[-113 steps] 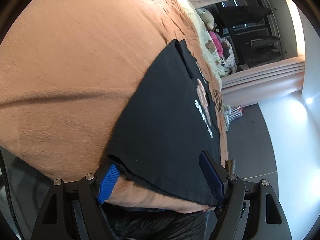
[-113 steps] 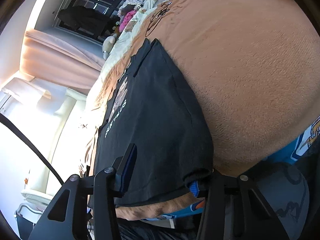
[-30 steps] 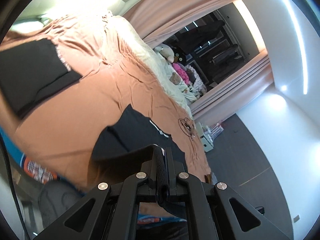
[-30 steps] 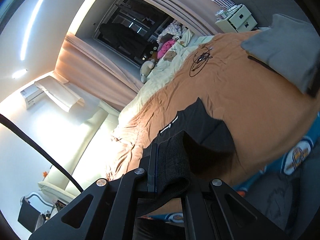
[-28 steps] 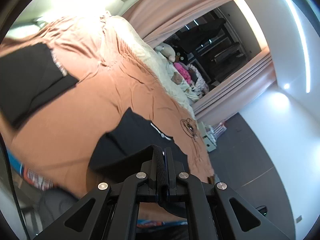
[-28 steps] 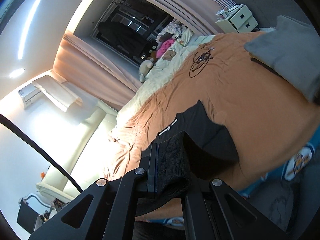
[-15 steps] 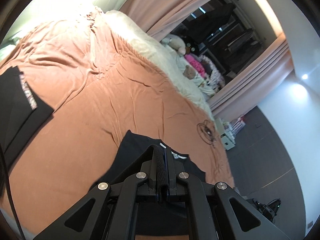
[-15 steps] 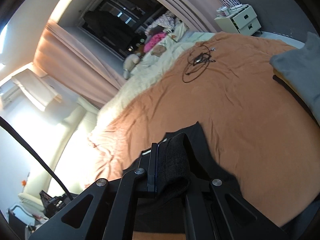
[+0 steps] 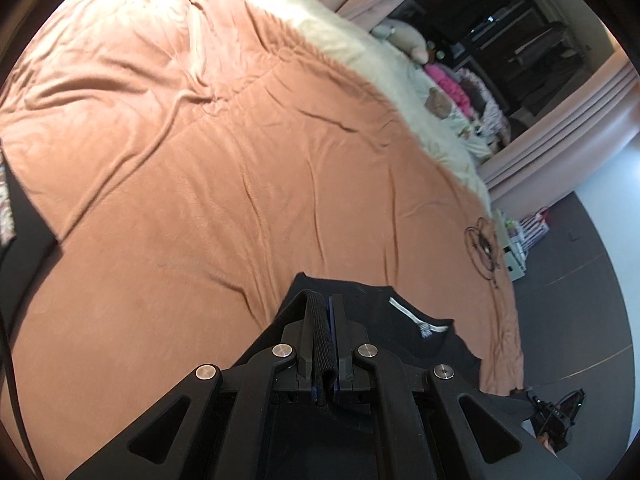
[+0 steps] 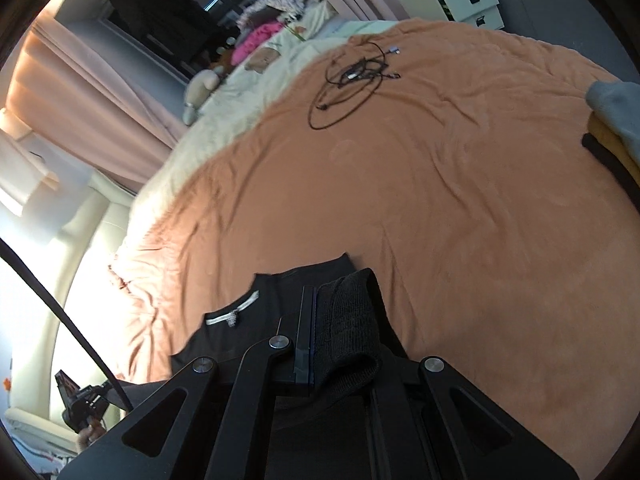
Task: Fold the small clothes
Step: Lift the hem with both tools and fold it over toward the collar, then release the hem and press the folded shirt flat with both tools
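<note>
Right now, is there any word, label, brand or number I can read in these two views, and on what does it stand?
None can be read.
White neck label inside the black shirt collar: print too small and blurred.
Patterned strip on the dark folded garment at the left edge: blurred, not legible.

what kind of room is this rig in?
Looks like a home bedroom. A large bed with an orange-brown blanket fills both views, soft toys sit at its far edge by floor-length curtains, and a white drawer unit stands beside it.
</note>
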`<state>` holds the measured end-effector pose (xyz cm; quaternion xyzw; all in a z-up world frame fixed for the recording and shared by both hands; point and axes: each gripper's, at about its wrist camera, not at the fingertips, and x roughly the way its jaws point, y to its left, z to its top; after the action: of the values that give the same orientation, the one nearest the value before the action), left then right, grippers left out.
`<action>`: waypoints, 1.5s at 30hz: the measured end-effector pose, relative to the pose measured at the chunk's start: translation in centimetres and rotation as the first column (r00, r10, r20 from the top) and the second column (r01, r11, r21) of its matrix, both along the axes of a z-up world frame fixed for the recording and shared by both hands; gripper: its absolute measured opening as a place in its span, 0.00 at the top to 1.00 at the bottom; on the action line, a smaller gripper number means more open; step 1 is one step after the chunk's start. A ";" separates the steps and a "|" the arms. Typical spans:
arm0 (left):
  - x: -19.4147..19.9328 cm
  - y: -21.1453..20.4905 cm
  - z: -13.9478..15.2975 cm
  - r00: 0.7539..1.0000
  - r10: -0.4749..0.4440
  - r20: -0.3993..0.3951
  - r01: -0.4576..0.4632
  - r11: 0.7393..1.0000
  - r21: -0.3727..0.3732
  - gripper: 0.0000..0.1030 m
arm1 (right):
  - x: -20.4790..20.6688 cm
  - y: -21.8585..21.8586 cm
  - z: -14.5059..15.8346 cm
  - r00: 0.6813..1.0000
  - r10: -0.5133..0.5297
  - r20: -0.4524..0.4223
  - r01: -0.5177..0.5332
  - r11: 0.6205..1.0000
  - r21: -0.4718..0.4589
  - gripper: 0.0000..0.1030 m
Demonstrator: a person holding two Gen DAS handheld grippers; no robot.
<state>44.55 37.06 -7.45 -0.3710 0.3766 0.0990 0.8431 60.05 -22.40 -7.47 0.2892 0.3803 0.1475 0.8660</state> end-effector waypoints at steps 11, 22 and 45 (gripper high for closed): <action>7.2 1.5 -5.8 0.992 0.033 -0.121 -0.025 0.997 0.071 0.96 | 6.3 1.8 -3.9 0.995 -0.008 -0.098 0.009 1.000 0.008 1.00; 10.0 2.2 -9.3 0.972 -0.018 -0.234 0.040 0.995 0.091 0.67 | 7.2 2.1 -2.6 0.999 -0.021 -0.040 0.017 0.995 -0.100 0.13; 6.6 -10.2 -11.1 0.802 -0.333 -0.495 0.552 0.729 0.405 0.38 | -0.4 13.5 -3.4 0.923 0.322 -0.210 -0.380 0.694 -0.611 0.50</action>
<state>51.14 26.84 -18.56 0.0074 0.5725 0.0622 0.8175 59.62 -8.94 -10.91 -0.0962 0.4924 0.1587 0.8504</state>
